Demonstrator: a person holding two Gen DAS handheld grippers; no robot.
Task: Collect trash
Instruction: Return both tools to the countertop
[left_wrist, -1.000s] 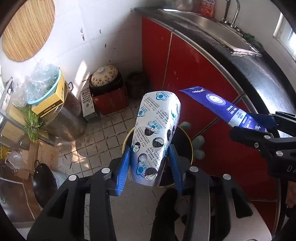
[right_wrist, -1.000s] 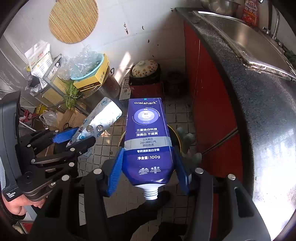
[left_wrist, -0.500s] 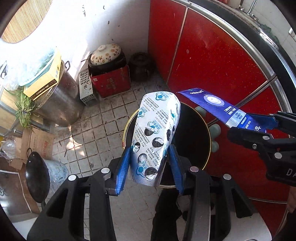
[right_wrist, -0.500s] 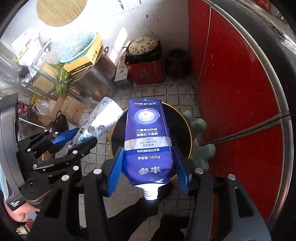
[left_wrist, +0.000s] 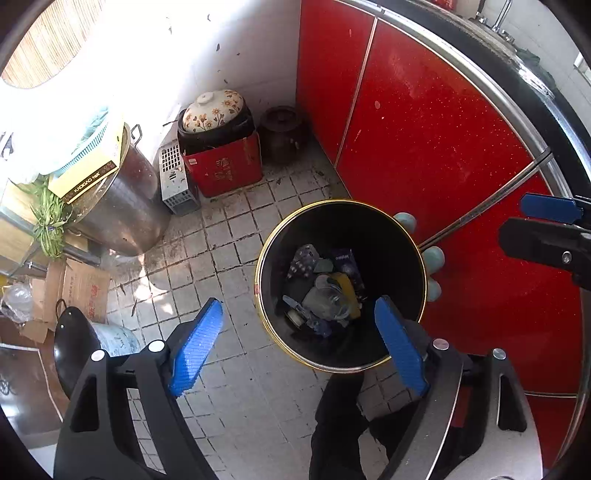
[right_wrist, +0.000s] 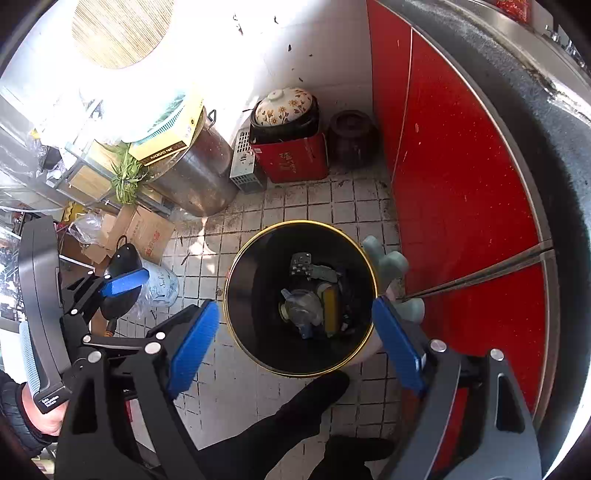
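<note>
A black trash bin (left_wrist: 388, 229) with a gold rim stands on the tiled floor right below both grippers. In it lie a silver blister pack (left_wrist: 304, 258), a blue toothpaste tube (left_wrist: 347, 260), a glass jar (left_wrist: 327, 299) and a yellow item (left_wrist: 349, 291). My left gripper (left_wrist: 295, 306) hangs over the bin, its jaws opening with nothing between them. My right gripper (right_wrist: 295, 304) is also over the bin (right_wrist: 258, 280), jaws opening and empty. The blister pack (right_wrist: 301, 264) and jar (right_wrist: 299, 306) show in the right wrist view too. Each gripper appears in the other's view: right (left_wrist: 546, 221), left (right_wrist: 122, 284).
Red cabinet doors (left_wrist: 424, 129) run along the right, close behind the bin. A steel pot (left_wrist: 122, 206), a red box (left_wrist: 225, 170) with a floral-lidded pot, a dark jar (left_wrist: 282, 133), a cardboard box (left_wrist: 85, 288) and a wok (left_wrist: 74, 350) crowd the left. A person's dark leg (right_wrist: 295, 417) is below.
Both grippers opened and sank toward the bin. The blister pack left the left gripper and the toothpaste tube left the right; both now lie in the bin.
</note>
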